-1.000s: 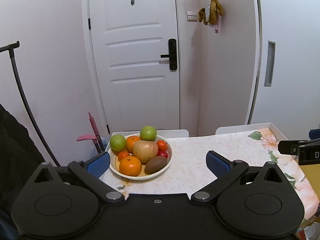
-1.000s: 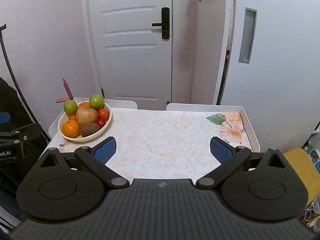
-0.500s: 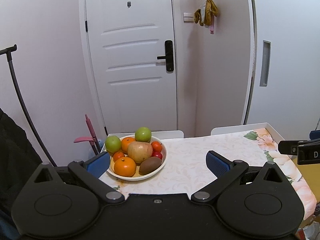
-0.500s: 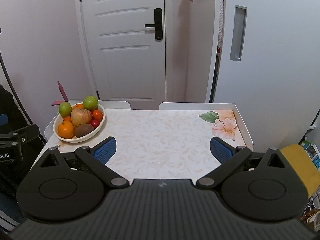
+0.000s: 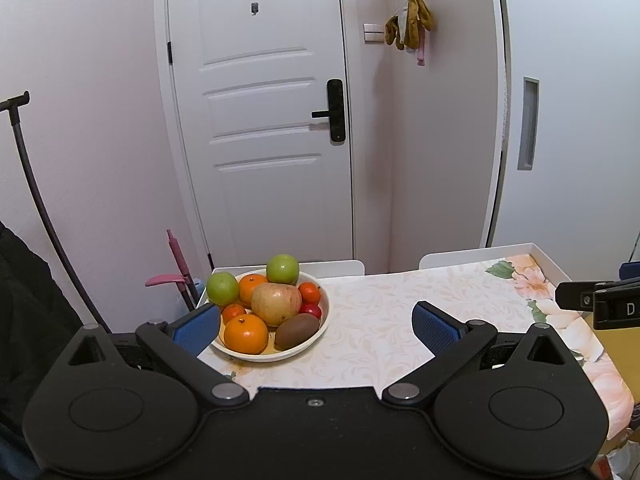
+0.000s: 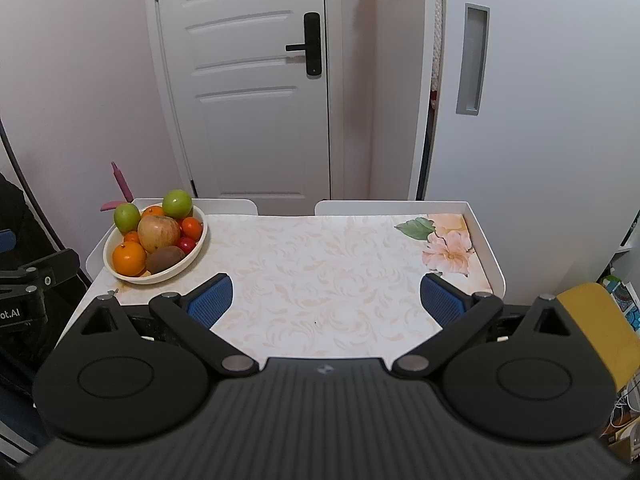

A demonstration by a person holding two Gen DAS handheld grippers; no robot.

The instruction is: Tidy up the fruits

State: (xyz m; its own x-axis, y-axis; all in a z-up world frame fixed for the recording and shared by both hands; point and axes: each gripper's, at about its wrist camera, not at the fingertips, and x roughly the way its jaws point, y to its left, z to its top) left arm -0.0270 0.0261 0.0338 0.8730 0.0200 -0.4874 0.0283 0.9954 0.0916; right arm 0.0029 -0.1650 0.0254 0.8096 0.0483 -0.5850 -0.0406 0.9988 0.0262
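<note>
Left wrist view shows the left claw [image 5: 316, 322] spread wide and holding nothing, with its blue pads [image 5: 434, 326] well apart above the near edge of the bench [image 5: 400, 320]. The white bowl [image 5: 316, 330] stands near the far left corner of the bench, just beside the left pad in this view. In the bowl there is a big apple [image 5: 276, 304] in the middle, two green apples [image 5: 283, 269] at the far side, a large orange [image 5: 245, 334] at the near side and a brown kiwi [image 5: 297, 331] beside it. Some smaller oranges [image 5: 252, 285] and a small red fruit [image 5: 311, 311] lie between them. The fruits are piled and touch each other.

In the right wrist view the right claw [image 6: 326, 300] is also spread wide and empty, over the near edge of the bench, about at its middle. The bowl is to the left of it, near the far left corner, apart from both pads. The bench carries a cloth with a pale leaf pattern [image 6: 320, 272] and a pink flower [image 6: 448, 250] near the far right corner. Behind the bench stands a white door [image 6: 248, 80] with a black handle [image 6: 308, 46]. The tip of the right claw also shows at the right edge of the left wrist view
</note>
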